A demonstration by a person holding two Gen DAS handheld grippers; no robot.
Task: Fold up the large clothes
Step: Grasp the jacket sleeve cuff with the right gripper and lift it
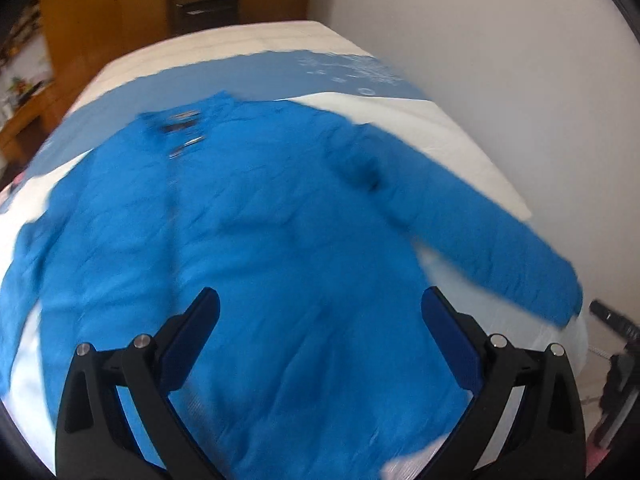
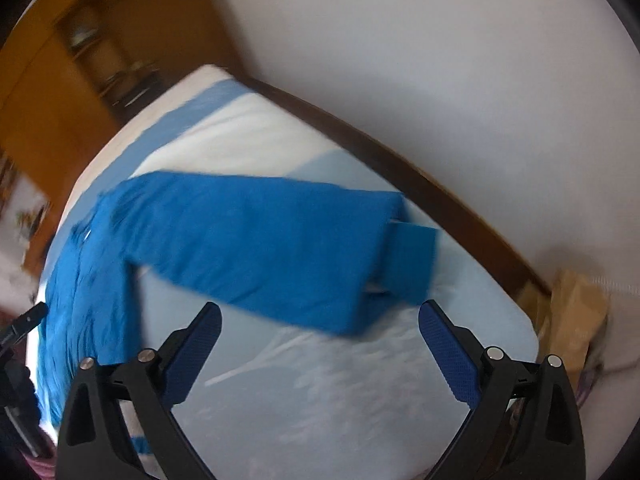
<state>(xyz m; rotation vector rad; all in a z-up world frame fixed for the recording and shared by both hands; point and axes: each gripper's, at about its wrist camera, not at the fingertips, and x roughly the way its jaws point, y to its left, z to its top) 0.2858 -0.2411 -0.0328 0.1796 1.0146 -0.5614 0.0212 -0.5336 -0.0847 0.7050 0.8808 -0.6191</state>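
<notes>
Blue jacket (image 1: 256,248) lies spread front-up on the bed (image 1: 452,128), directly ahead of and below the left gripper (image 1: 320,340), whose jaws stand wide apart and hold nothing. Its collar and fastenings point away from that gripper, and the hem lies nearest it. One sleeve (image 2: 256,240) stretches out ahead of the right gripper (image 2: 320,344), also wide and empty, with the cuff (image 2: 412,264) ahead and to its right. Both views are motion-blurred, so fine creases cannot be read. Folding appears not yet begun; the likely step is to take the sleeve and lay it across the body. To do this well, the right gripper should close on the cuff through both layers, lift only enough to clear the bedcover (image 2: 344,400), and carry it toward the jacket's midline while the left gripper pins or steadies the body. The bedcover is pale blue and white, soft, and may drag with the cloth. A white wall (image 2: 440,60) runs to the right of the bed; a wooden wardrobe (image 1: 100,32) stands beyond it.
</notes>
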